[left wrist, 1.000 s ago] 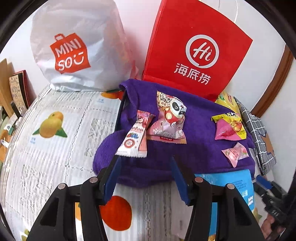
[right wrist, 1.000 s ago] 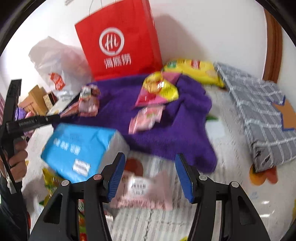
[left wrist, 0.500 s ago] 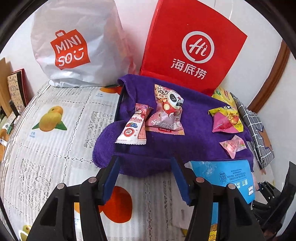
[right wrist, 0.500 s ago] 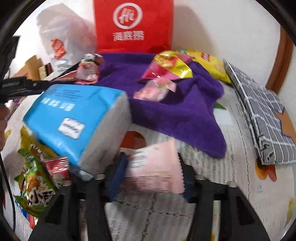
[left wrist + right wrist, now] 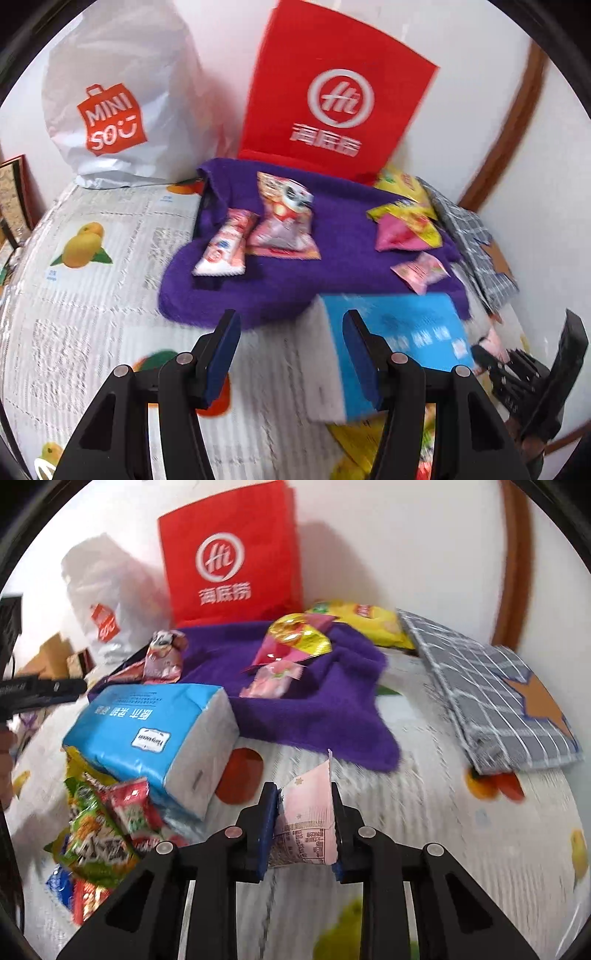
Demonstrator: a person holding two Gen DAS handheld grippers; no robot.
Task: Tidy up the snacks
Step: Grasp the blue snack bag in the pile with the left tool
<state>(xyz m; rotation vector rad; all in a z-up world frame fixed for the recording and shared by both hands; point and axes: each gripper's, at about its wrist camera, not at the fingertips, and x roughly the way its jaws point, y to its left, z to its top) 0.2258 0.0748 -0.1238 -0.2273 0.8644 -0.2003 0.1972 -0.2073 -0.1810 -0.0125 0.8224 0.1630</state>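
Gripping a pale pink snack packet (image 5: 308, 819) between both blue pads, the right gripper (image 5: 303, 821) now carries it clear of the patterned tablecloth (image 5: 443, 812); a second ago the same packet lay flat on the cloth between spread jaws, and half a second ago the jaws were closing around it. The packet stands on edge, printed text facing the camera, its top corner pointing up.

Just left of it sits a blue tissue pack (image 5: 147, 734), which rests partly on a heap of green and red snack bags (image 5: 107, 827). Behind lies a purple towel (image 5: 332, 709) carrying a yellow-and-pink bag (image 5: 295, 642), a small pink sweet packet (image 5: 273, 679) and a panda-print packet (image 5: 162, 657). A red paper bag (image 5: 232, 554) stands against the wall.

From the left wrist view, the left gripper (image 5: 291, 354) is spread wide and holds nothing, as it was before. It has drawn back and swung right: the tissue pack (image 5: 402, 332) now fills the space beside its right finger, where earlier only a corner showed. The strip-shaped pink packet (image 5: 225, 247) and panda packet (image 5: 284, 221) lie unmoved on the towel (image 5: 332, 258). This view is blurred.
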